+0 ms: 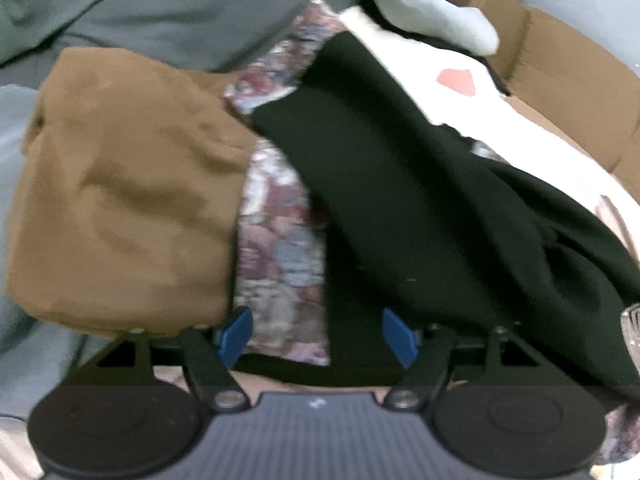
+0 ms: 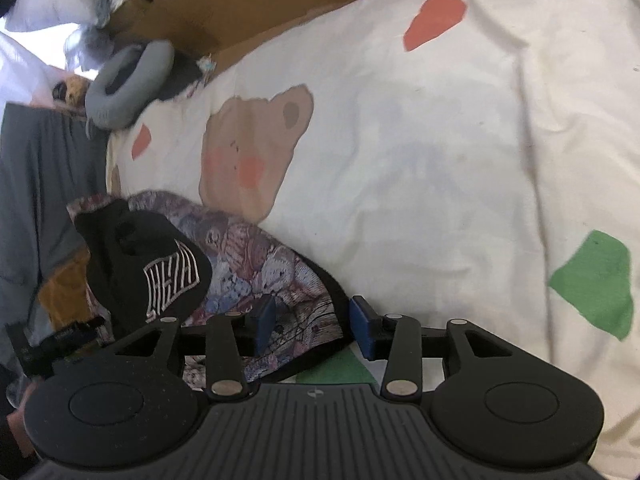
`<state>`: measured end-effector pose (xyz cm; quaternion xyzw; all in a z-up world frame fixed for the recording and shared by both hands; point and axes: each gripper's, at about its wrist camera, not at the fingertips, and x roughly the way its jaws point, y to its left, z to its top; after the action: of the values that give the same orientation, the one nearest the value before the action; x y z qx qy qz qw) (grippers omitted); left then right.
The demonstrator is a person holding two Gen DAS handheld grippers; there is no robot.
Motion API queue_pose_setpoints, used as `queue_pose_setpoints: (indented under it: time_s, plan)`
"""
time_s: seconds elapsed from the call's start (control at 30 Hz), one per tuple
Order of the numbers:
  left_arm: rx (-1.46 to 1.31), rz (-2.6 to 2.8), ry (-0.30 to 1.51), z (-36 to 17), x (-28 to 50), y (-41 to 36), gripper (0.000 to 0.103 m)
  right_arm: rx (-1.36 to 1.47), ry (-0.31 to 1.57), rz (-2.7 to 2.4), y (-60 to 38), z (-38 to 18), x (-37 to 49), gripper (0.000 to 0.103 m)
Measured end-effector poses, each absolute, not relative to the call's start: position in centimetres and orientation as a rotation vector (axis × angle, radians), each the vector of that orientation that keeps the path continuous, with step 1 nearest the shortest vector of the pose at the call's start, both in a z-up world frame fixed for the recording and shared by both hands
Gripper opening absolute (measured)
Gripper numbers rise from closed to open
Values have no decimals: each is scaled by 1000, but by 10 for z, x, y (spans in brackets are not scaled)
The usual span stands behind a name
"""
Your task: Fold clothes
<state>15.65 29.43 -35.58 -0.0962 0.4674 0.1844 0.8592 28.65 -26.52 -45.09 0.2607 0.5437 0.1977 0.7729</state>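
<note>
both claws spread, black garment [image 1: 420, 200] running diagonally over patterned cloth [image 1: 280, 248]

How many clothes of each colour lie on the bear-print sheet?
Brown: 1, folded garment
Black: 1, garment
Patterned mauve: 1, garment
Total: 3, on the sheet

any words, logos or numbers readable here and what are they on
White outlined block lettering on the black garment, seen by the right wrist camera: tilted and partly folded under, too distorted to read for sure.
Small pale mark on the right gripper's body: a logo, no letters.
Small pale mark on the left gripper's body: blurred, unreadable.
Bear sheet: pictures and colour patches only, no text.
Nothing else carries text.
</note>
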Motion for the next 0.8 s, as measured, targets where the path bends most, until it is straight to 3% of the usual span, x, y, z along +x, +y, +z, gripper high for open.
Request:
queue_pose_setpoints:
  time_s: [0.57,0.8]
  plan:
    - [-248,406,986,-382,174,310,75,514,1180,493,-248,-457,291,46]
    - [-259,395,986,-389,179,301,68,526,1174,473,-255,-456,293,38]
